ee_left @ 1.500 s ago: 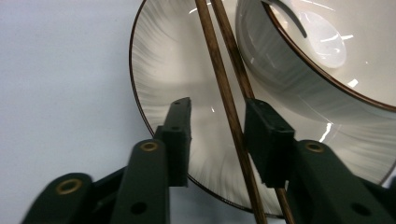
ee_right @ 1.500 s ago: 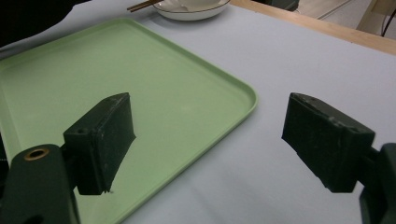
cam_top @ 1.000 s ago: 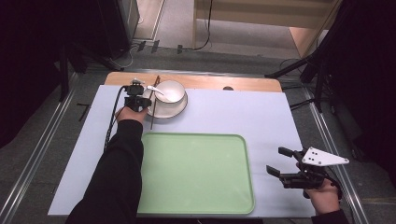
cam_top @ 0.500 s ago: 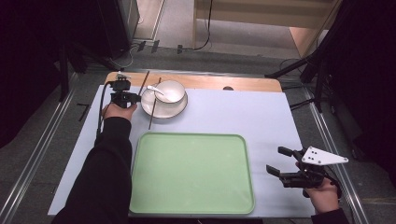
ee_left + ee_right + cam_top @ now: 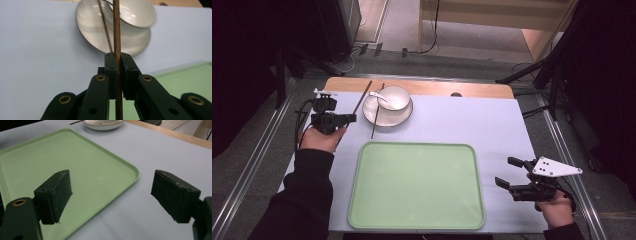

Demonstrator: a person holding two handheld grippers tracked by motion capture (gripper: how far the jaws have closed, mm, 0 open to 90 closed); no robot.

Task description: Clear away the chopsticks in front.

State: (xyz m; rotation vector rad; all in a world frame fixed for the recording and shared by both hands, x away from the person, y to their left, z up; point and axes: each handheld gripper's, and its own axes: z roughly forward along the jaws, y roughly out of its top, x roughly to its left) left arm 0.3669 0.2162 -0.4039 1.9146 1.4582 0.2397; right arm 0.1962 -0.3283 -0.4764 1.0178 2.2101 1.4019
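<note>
While the left gripper (image 5: 343,119) pinches one thin brown wooden chopstick (image 5: 116,37) at far left, its mate (image 5: 377,111) leans on the white saucer (image 5: 384,115) under the bowl (image 5: 395,97); the pale green plastic tray (image 5: 417,185) is bare, so loading has barely begun; the right gripper (image 5: 506,175) waits open, near right

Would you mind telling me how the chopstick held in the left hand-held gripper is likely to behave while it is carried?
The chopstick looks straight and wooden, so it is probably stiff and light. The left hand-held gripper pinches it at one narrow spot with long ends free, so it may pivot or slide. Being thin and apparently round, it could roll if set on the tray.
</note>
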